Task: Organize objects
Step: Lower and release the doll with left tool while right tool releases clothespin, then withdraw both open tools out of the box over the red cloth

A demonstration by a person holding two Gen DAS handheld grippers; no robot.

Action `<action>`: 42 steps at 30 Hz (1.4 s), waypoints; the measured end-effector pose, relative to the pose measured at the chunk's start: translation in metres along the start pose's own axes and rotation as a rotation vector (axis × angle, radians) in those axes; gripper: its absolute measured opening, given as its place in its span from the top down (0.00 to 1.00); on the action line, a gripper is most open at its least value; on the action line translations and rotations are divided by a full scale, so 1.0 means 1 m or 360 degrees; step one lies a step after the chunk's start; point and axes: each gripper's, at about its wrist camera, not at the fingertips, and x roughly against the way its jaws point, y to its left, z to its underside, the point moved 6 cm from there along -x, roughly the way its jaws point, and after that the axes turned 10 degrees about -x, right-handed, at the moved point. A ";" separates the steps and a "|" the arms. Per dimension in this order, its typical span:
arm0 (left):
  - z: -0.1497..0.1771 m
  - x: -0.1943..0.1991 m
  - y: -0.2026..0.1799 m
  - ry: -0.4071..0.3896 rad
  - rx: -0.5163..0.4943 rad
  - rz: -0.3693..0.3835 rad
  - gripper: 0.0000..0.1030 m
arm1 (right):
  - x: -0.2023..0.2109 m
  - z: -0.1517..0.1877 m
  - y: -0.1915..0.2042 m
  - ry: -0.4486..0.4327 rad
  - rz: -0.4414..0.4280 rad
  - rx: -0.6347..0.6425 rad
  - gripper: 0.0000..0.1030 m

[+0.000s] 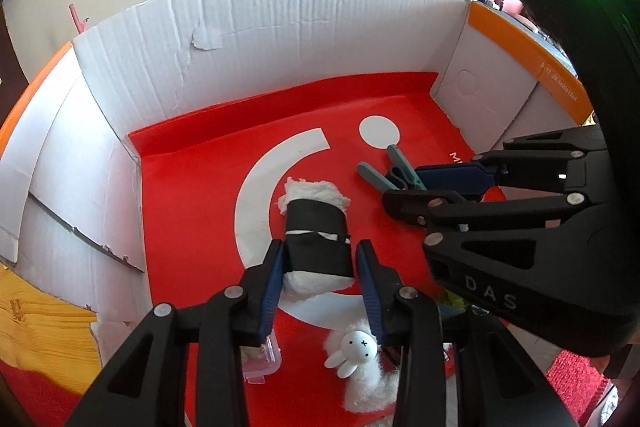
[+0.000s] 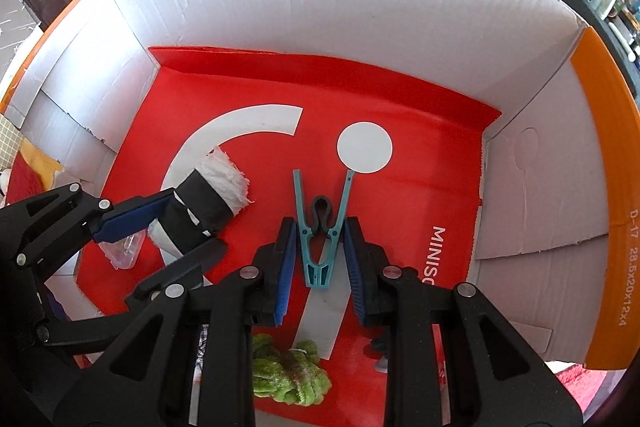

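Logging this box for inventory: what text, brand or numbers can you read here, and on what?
"DAS": black body of the right gripper.
"MINIS", cut off: red printed sheet lining the box floor.
"D-17 28.5x20x12x4": orange outer flap of the white corrugated cardboard box.
Background shelf items: too small to read.

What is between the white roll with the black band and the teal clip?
Nothing: just bare red box floor lies between the white roll and the teal clip. The right wrist view shows that gap best.

L gripper point(image 1: 320, 263) astride black-wrapped white roll point(image 1: 316, 247) (in box point(image 1: 280, 27)).
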 end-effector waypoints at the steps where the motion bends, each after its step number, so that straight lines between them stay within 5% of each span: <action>1: 0.000 0.001 0.000 0.0000 0.0000 0.0000 0.63 | 0.000 0.000 0.000 0.0003 0.0002 0.0001 0.77; 24: 0.006 0.034 0.001 -0.0076 0.0015 0.0015 0.63 | 0.029 0.003 -0.002 -0.0049 -0.0006 -0.0025 0.77; 29: 0.010 0.061 -0.003 -0.0145 0.0013 0.0010 0.63 | 0.064 0.018 -0.001 -0.0125 -0.0032 -0.0009 0.77; 42: 0.039 0.165 -0.012 -0.0479 0.0009 -0.0058 0.43 | 0.149 0.048 0.012 -0.0455 -0.0044 0.0077 0.74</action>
